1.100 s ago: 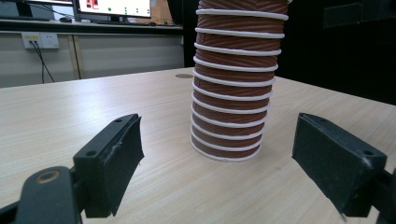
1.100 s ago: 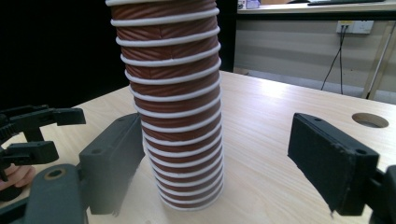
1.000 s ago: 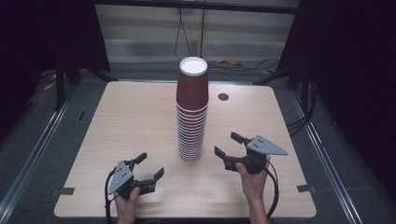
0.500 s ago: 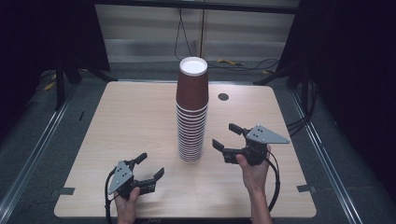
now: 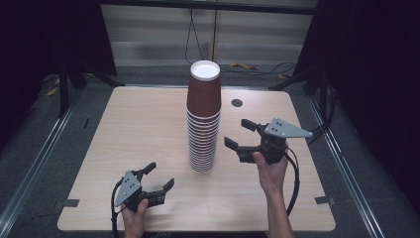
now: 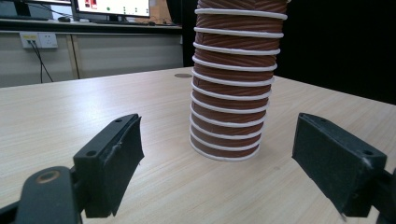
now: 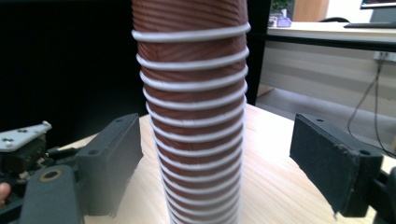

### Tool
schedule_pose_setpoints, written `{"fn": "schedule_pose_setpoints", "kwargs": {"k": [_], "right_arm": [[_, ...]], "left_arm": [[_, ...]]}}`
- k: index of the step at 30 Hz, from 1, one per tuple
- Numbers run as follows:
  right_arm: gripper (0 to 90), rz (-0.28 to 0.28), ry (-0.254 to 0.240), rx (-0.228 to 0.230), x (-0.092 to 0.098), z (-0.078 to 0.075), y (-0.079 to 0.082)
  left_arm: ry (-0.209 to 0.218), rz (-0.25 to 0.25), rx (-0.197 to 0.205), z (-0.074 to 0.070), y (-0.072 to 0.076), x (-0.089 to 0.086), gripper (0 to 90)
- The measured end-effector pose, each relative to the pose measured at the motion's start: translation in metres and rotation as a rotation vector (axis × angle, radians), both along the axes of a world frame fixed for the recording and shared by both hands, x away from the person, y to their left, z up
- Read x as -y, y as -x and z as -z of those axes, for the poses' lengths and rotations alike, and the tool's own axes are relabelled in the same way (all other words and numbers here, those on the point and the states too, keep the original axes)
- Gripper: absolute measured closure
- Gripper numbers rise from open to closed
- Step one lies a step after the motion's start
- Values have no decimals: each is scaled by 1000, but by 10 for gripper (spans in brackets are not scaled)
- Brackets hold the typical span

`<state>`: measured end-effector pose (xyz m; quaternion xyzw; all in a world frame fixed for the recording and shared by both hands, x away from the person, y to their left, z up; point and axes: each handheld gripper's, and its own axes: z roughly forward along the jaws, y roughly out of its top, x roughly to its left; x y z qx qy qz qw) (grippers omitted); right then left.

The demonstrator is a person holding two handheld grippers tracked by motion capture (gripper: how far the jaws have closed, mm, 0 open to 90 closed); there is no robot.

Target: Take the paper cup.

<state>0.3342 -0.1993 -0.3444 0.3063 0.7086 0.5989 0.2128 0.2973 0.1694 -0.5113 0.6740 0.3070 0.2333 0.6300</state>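
A tall stack of brown ribbed paper cups [image 5: 203, 119] with white rims stands upright in the middle of the wooden table [image 5: 124, 124]. My left gripper [image 5: 161, 174] rests low near the front left edge, open and empty, aimed at the foot of the stack [image 6: 231, 93]. Off the table on the right, my right gripper [image 5: 236, 132] is also open, facing the stack's middle. The stack [image 7: 194, 116] stands ahead of its jaws, apart from the pads [image 7: 112, 158]. The left gripper [image 7: 23, 140] shows beyond it at the left.
A small round dark grommet [image 5: 236, 102] sits in the table behind the stack. Cables [image 5: 297, 178] trail from the right gripper over the front edge. Dark floor and metal rails [image 5: 29, 168] surround the table.
The right gripper has risen beside the stack and shifted a little away from the front edge, jaws still apart. The left gripper has stayed put.
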Motion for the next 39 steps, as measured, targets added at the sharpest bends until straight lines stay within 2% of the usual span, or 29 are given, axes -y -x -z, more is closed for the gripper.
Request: {"fn": "schedule_pose_setpoints", "kwargs": {"k": [11, 15, 17, 19, 22, 26, 34, 39], "right_arm": [[146, -36, 18, 29, -9, -30, -6], [134, -33, 24, 51, -11, -46, -9], [134, -47, 22, 46, -13, -54, -12], [134, -52, 42, 50, -15, -61, -13], [132, -63, 80, 42, -21, -74, -18], [131, -75, 104, 33, -27, -85, -24], [134, -106, 107, -10, -36, -100, -35], [133, -118, 125, -16, -42, -107, -42]], "left_arm": [[5, -3, -4, 0, 0, 0, 158], [6, -3, -4, 0, 0, 0, 158], [6, -3, -4, 0, 0, 0, 158], [6, -3, -4, 0, 0, 0, 158], [2, -7, -3, 0, 0, 1, 158], [5, -2, -3, 0, 0, 0, 158], [1, -6, -4, 0, 0, 1, 158], [1, -3, -4, 0, 0, 0, 158]]}}
